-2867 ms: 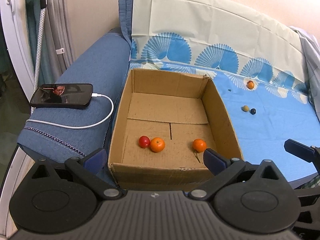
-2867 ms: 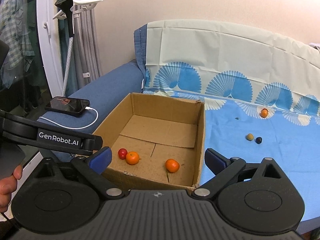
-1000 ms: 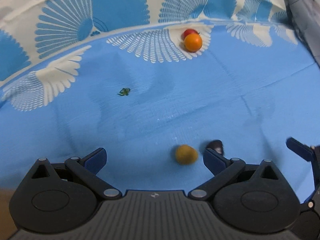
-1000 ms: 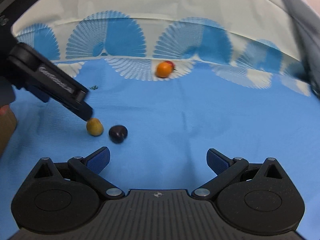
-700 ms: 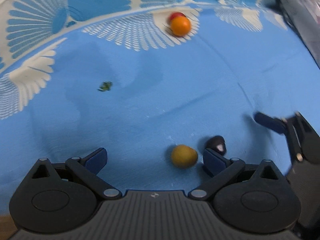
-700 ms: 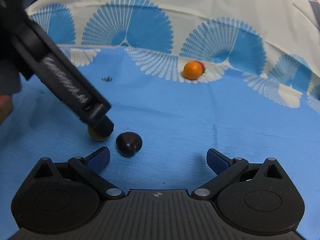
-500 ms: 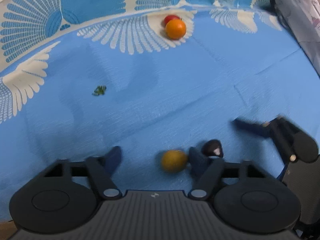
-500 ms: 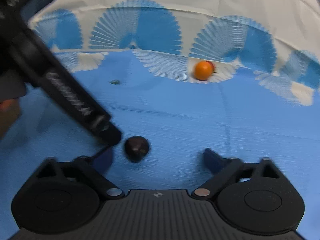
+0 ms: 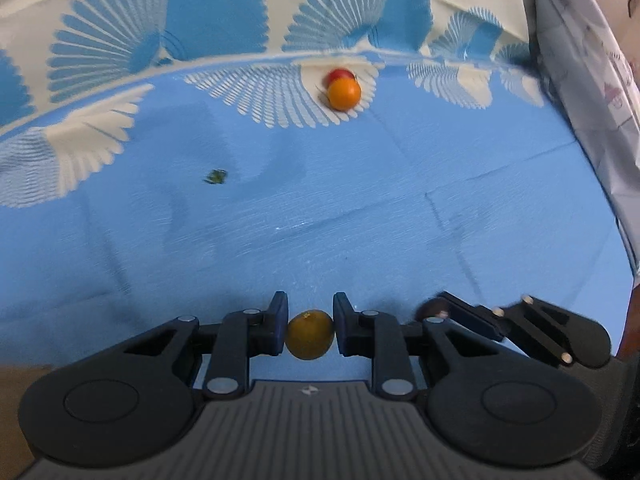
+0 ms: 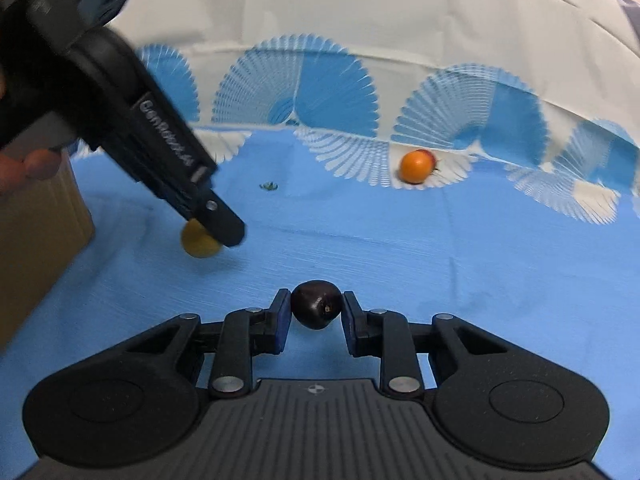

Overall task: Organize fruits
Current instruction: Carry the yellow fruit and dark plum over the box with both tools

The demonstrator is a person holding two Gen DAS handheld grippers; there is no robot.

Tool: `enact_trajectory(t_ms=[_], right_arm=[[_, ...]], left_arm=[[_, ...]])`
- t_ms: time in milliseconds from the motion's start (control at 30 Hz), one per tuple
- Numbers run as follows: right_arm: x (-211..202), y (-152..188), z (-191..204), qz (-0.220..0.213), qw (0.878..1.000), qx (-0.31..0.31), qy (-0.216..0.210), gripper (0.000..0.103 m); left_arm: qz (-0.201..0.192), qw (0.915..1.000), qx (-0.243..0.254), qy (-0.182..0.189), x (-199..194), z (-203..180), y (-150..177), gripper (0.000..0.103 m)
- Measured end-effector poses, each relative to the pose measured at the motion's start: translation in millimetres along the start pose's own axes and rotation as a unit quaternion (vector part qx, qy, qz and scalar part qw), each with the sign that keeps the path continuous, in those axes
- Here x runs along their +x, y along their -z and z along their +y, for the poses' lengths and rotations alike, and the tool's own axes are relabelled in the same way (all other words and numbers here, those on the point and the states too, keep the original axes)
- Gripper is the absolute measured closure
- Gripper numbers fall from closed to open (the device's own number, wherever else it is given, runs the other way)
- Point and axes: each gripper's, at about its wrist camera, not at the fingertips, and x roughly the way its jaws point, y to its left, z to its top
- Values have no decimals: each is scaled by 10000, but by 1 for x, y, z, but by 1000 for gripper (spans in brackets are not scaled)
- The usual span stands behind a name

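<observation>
A yellow-orange round fruit (image 9: 310,339) sits between the blue pads of my left gripper (image 9: 310,316), which is shut on it just above the blue sheet (image 9: 360,208). A dark purple fruit (image 10: 317,309) is pinched in my right gripper (image 10: 314,300), also shut. The two grippers are close side by side: the right gripper (image 9: 444,308) shows at the left wrist view's lower right, and the left gripper (image 10: 216,236) with its yellow fruit (image 10: 196,245) shows in the right wrist view. An orange fruit (image 9: 344,94) touching a red one (image 9: 338,75) lies farther back.
The brown cardboard box (image 10: 36,240) stands at the left edge of the right wrist view, with a person's hand (image 10: 24,168) above it. A small green scrap (image 9: 216,177) lies on the sheet. A pale cloth (image 9: 580,60) borders the sheet on the right.
Both grippers came from the box to the two loose fruits and closed: the left on the yellow fruit, the right on the dark one. Both now sit slightly higher.
</observation>
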Motion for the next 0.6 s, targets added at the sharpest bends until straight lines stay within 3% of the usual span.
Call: enact_trajectory(t_ms=[267, 467, 600], right_arm=[[-94, -17, 28, -389, 9974, 589, 108, 75], [-157, -37, 79, -569, 9964, 603, -196, 75], [-169, -46, 127, -543, 9973, 372, -328, 75]], left_arm=[[-449, 9978, -421, -225, -104, 3, 35, 79], [-759, 9935, -779, -331, -188, 16, 75, 79], [-917, 9906, -889, -495, -227, 30, 102, 79]])
